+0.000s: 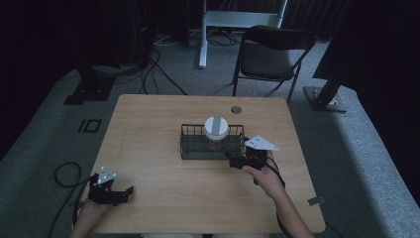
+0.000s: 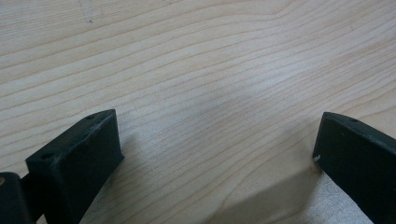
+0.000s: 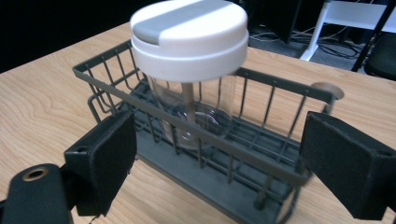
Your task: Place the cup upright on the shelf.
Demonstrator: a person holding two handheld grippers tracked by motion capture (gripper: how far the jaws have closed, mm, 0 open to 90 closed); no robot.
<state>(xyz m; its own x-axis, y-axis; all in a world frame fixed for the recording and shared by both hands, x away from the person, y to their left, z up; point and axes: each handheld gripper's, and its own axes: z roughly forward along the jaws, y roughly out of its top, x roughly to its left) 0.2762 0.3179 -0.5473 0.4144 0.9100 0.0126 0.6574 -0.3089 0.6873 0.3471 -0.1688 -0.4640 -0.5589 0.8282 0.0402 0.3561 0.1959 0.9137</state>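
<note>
A clear jar with a white and grey lid [image 1: 216, 128] [image 3: 189, 39] stands upright inside a dark wire basket [image 1: 190, 147] [image 3: 243, 158] at the middle of the wooden table [image 1: 163, 193]. My right gripper [image 1: 236, 159] [image 3: 219, 170] is open just outside the basket's right end, its jaws spread wide and aimed at the jar. My left gripper [image 1: 125, 193] [image 2: 219, 158] rests open near the table's front left corner, over bare wood, with nothing between its jaws.
A round grommet hole [image 1: 236, 109] sits near the table's far edge. Behind the table stand a black folding chair [image 1: 270, 54], a white stand leg [image 1: 203, 34] and dark equipment bases with cables on the grey carpet.
</note>
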